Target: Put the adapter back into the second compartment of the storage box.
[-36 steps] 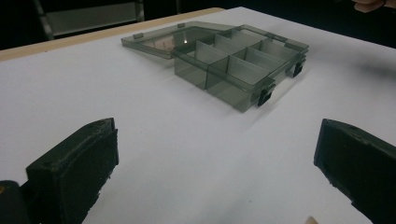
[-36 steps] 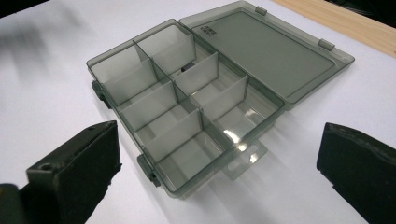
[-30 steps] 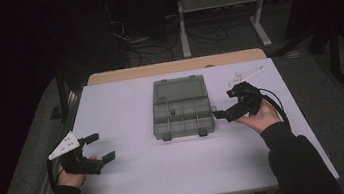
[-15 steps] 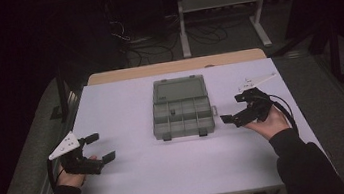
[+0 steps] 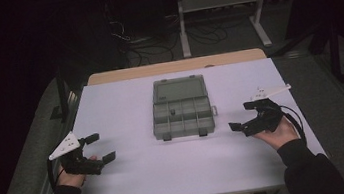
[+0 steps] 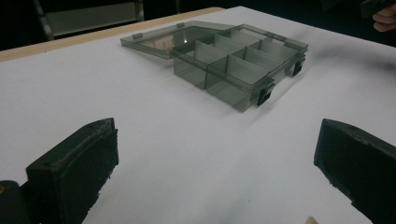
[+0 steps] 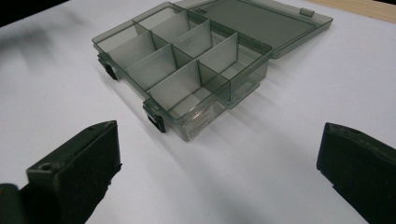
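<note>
Near the middle of the white table top [image 5: 126, 108], a little toward its far edge, we see a smoky grey compartment box [image 5: 183, 118] lying open, its lid [image 5: 179, 89] folded flat toward the far edge. Dividers split the tray into small cells, and two dark latches [image 5: 203, 132] sit on its near wall. One cell holds a small dark item we cannot make out. Close to the left edge, toward the near corner, our left gripper [image 5: 98, 148] rests with its jaws spread wide, holding nothing. Toward the right edge, our right gripper [image 5: 244, 116] sits just beside the box without touching it, jaws likewise wide apart and empty, both pointing at the box.
</note>
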Demonstrator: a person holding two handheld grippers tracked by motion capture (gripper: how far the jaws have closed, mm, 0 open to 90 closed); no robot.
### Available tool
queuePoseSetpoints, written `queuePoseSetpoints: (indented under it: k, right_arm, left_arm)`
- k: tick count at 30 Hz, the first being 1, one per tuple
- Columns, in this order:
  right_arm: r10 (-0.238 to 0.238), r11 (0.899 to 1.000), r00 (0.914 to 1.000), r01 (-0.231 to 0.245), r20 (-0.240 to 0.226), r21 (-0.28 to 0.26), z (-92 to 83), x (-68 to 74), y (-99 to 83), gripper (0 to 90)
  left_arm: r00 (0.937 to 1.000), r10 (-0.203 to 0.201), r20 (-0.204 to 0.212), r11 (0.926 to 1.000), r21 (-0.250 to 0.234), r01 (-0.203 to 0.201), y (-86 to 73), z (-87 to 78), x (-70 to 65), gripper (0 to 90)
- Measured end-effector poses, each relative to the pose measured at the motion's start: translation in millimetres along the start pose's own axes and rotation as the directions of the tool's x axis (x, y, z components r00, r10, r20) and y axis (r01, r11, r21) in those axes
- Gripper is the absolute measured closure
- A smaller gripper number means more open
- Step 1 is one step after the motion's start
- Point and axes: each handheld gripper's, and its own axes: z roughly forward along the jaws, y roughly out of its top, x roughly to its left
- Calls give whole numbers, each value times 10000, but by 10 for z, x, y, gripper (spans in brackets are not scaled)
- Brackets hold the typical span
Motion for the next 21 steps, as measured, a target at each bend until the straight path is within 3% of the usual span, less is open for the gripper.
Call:
queuePoseSetpoints:
  k: [6,11,17,18,21]
  right_arm:
    - [11,9994,9998,-4,206,-354,-82,8,-134,0]
    - [-31,9994,9994,42,345,-330,-103,20,-203,0]
    - [-168,9968,9979,216,626,-764,-173,80,-319,0]
    - [-113,9931,9978,187,648,-1158,-212,93,-355,0]
    - [-44,9925,9977,127,678,-1213,-233,92,-394,0]
  left_arm:
    - [10000,-25,-42,10000,33,25,1,2,-2,0]
    - [10000,-6,-44,10000,41,6,2,0,-2,0]
    - [10000,67,-48,10000,65,-67,5,3,-5,0]
    - [10000,63,-48,10000,60,-63,5,3,-5,0]
    - [10000,59,-45,10000,40,-59,8,3,-7,0]
